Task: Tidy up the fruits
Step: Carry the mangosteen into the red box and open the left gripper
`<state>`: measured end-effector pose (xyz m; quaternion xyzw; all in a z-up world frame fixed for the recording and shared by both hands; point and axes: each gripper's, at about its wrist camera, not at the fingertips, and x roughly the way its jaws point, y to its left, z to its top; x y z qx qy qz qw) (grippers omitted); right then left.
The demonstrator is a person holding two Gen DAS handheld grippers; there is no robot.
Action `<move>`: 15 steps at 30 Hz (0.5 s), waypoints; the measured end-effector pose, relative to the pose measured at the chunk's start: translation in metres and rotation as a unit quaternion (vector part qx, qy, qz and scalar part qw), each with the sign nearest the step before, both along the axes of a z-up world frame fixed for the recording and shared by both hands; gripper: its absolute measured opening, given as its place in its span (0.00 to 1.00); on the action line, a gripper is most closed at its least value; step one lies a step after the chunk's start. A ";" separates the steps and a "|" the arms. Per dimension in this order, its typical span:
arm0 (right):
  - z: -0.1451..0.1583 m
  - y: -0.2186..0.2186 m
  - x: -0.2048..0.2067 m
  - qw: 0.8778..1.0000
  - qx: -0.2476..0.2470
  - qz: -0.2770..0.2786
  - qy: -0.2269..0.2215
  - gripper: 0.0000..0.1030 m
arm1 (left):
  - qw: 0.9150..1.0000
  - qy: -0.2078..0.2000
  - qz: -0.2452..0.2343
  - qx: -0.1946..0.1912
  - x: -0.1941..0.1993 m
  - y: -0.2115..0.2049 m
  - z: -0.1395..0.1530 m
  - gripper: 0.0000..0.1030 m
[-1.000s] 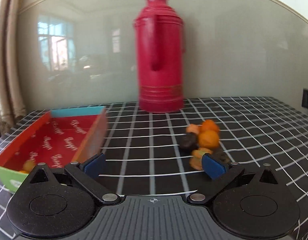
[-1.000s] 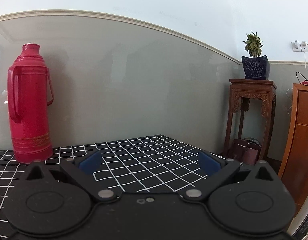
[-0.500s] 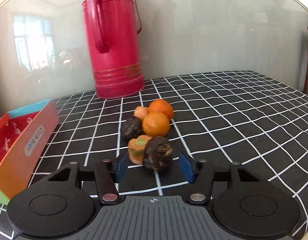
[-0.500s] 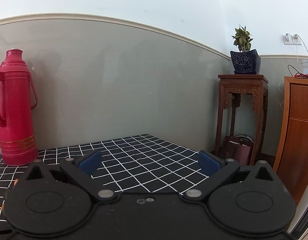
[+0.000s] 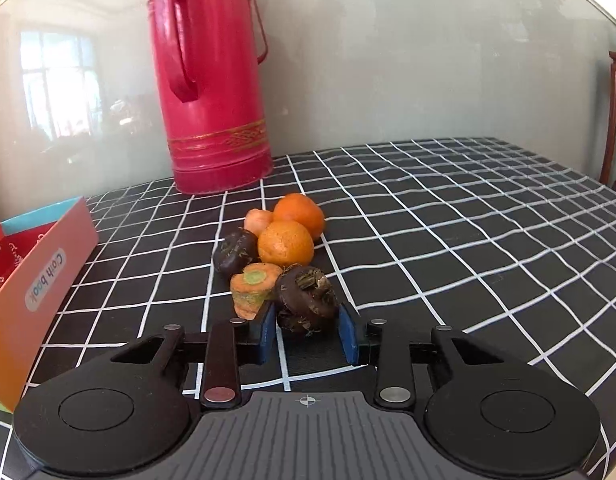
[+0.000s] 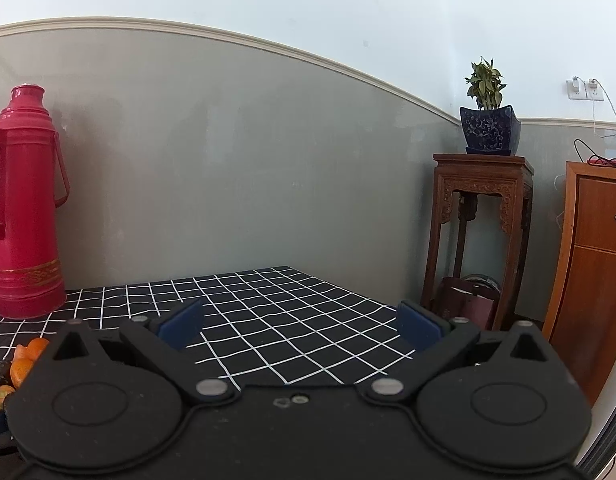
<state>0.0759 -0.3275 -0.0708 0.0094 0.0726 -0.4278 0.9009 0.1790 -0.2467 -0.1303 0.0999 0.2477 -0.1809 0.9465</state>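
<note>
Blue pads of the left gripper [image 5: 308, 330] are closing around a dark brown fruit [image 5: 307, 298] with a rough, dried stem end. That fruit is sitting between the jaws on the black checked tablecloth [image 5: 448, 248], and both pads are lying against its sides. Just beside the left pad, a cut orange piece with a green core [image 5: 252, 286] is touching the dark fruit. Directly ahead of the jaws, an orange [image 5: 285, 243] is resting against a second orange [image 5: 300, 214] behind it. A second dark fruit [image 5: 235, 251] is lying ahead and to the left, with a small pale orange fruit [image 5: 258, 220] beyond it. Farther ahead, a red thermos [image 5: 212, 80] is standing upright by the grey wall. Well to the left of the tool, an orange-sided box [image 5: 40, 276] with a red printed lining is sitting on the cloth; its contents cannot be made out.

The right gripper [image 6: 300, 326] is hovering with its jaws spread wide, gripping nothing, only bare cloth showing between them. Far to its right, a potted plant [image 6: 488, 120] is standing on a carved wooden stand [image 6: 482, 200].
</note>
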 end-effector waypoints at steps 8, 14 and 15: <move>0.003 0.006 0.005 1.000 0.000 0.017 0.002 0.94 | 0.998 -0.053 0.031 0.002 -0.005 0.023 0.013 0.33; 0.005 0.024 0.014 0.999 -0.005 0.047 0.004 0.94 | 0.992 -0.083 0.092 -0.003 0.003 0.068 0.033 0.33; 0.006 0.028 0.015 0.999 -0.006 0.053 0.003 0.94 | 0.990 -0.089 0.107 -0.004 0.004 0.077 0.037 0.33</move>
